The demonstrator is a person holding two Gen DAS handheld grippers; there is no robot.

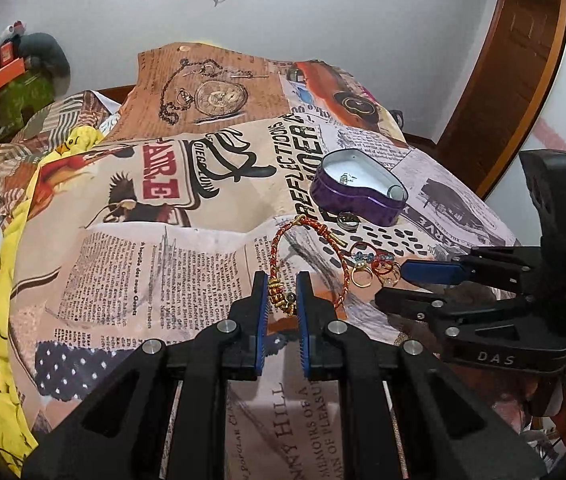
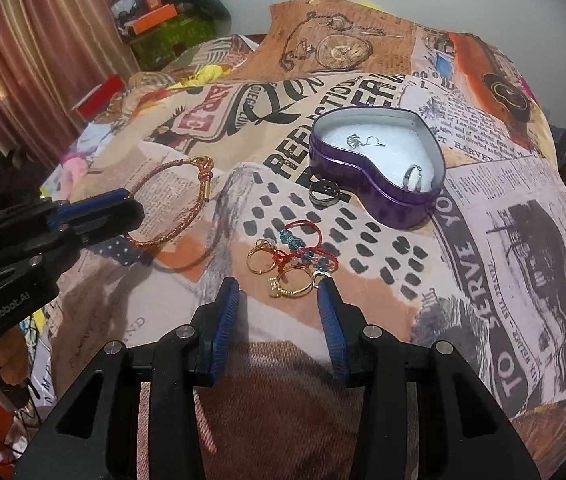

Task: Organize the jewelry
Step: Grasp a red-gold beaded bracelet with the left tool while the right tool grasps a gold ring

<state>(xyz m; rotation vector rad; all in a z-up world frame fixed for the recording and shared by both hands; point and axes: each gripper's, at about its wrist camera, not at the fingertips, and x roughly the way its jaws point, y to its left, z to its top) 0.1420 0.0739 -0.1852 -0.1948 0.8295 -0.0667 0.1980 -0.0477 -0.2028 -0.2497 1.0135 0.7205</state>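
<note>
Your left gripper [image 1: 283, 280], marked "GenRobot.AI", pinches the braided bracelet [image 1: 283, 294]. Your right gripper [image 2: 279, 284], marked "DAS", gapes empty above the gold rings [image 2: 293, 280].

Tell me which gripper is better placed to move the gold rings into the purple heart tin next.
Right. The right gripper stands open with the gold rings just ahead of its fingertips, and the heart tin lies just beyond. The left gripper is nearly shut around the braided bracelet.

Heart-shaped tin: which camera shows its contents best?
The right wrist view: the purple heart-shaped tin opens toward it, showing a silver ring and a small silver piece on white padding. The left wrist view shows it smaller, foreshortened.
</note>
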